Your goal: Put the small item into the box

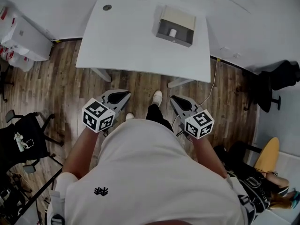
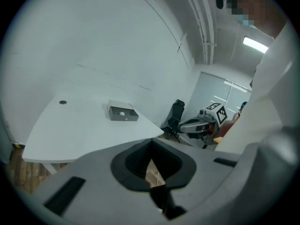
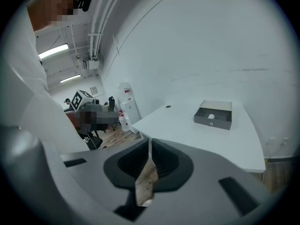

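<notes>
An open grey box [image 1: 174, 26] stands on the white table [image 1: 126, 41], toward its far right. A small white item [image 1: 172, 32] lies inside it. The box [image 2: 123, 112] and the item [image 2: 122, 113] also show in the left gripper view, and the box [image 3: 214, 115] with the item [image 3: 211, 116] in the right gripper view. My left gripper [image 1: 123, 95] [image 2: 151, 142] is shut and empty, held over the wooden floor short of the table's near edge. My right gripper [image 1: 177, 101] [image 3: 150, 141] is alongside it, jaws together with nothing between them.
The table has a small round hole [image 1: 107, 7] at its far left. A black office chair [image 1: 28, 135] stands at my left, a white cabinet [image 1: 23, 36] at the far left. A dark chair [image 1: 276, 83] and a yellow seat [image 1: 267, 156] are at the right.
</notes>
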`<state>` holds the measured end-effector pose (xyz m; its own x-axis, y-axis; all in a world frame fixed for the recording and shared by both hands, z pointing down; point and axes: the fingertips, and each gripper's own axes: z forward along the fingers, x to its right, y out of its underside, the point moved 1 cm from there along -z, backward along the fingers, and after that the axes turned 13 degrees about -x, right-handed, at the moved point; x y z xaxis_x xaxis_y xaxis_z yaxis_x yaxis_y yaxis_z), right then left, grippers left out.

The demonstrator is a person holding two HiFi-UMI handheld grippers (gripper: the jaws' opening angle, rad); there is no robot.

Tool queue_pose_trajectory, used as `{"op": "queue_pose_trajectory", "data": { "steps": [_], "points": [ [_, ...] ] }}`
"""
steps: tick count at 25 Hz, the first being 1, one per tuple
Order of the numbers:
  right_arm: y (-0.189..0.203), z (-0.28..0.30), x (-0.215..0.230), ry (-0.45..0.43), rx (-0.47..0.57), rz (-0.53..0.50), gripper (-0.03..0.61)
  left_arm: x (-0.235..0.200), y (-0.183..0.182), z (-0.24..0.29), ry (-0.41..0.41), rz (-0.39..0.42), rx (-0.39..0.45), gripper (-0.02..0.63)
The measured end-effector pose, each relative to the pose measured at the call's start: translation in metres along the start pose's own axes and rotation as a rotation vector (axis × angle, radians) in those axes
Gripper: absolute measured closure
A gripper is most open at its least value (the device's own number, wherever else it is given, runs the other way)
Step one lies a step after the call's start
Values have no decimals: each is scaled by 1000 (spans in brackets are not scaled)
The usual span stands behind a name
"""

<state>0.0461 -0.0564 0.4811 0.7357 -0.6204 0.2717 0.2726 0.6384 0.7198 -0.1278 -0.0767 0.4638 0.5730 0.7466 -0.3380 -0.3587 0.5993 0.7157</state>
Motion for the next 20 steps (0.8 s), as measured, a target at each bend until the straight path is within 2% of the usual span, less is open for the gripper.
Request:
{"op": "queue_pose_trajectory", "data": {
  "steps": [20],
  "points": [
    [-19,0,-20,7,5,-75,561,-1,6,-15,12,-10,32,607]
  ]
}}
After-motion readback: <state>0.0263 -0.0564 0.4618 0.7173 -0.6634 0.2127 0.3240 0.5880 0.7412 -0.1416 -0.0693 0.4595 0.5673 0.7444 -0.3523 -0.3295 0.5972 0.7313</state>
